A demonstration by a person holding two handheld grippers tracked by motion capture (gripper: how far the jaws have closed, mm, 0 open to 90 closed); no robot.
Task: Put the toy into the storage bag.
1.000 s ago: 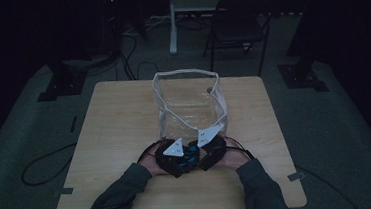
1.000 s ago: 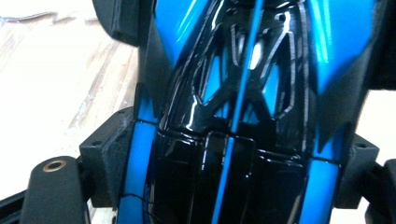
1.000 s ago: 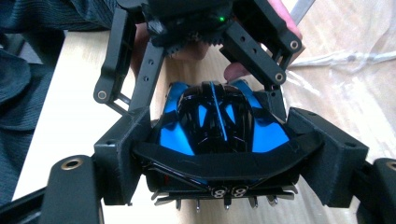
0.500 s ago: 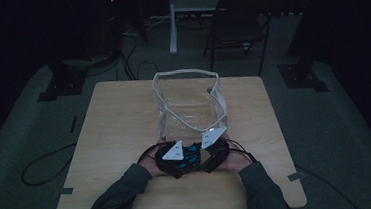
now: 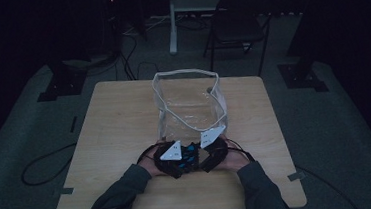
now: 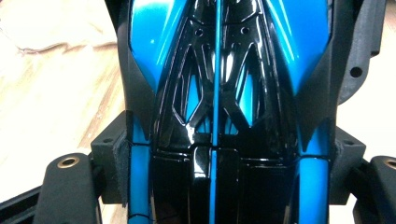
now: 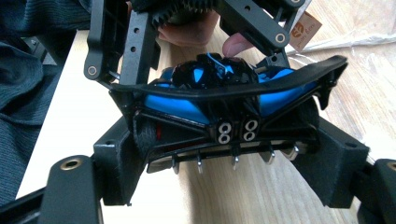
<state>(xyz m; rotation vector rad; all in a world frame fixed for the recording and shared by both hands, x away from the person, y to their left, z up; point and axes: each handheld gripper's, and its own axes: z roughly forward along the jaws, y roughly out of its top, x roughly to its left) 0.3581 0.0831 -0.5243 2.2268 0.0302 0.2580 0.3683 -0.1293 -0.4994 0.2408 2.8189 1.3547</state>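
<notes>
A glossy blue and black toy car (image 5: 191,152) is held just above the near part of the wooden table (image 5: 115,125), in front of the person. My left gripper (image 5: 179,160) is shut on it from the left and my right gripper (image 5: 206,156) from the right. In the left gripper view the car's roof (image 6: 217,93) lies between the jaws of the left gripper (image 6: 219,163). In the right gripper view the right gripper (image 7: 229,158) clamps the car's rear (image 7: 233,128), which has a wing and twin exhausts. The left gripper (image 7: 196,18) and a hand are behind it.
A clear plastic bag (image 5: 189,109) with a white rim stands open on the table just beyond the grippers, with a paper tag (image 7: 306,28) at its base. A chair (image 5: 237,20) and a stand are behind the table. Cables (image 5: 43,166) lie on the floor at the left.
Both grippers, still shut on the car, have drawn slightly toward the person's side of the table. The bag has not moved.
</notes>
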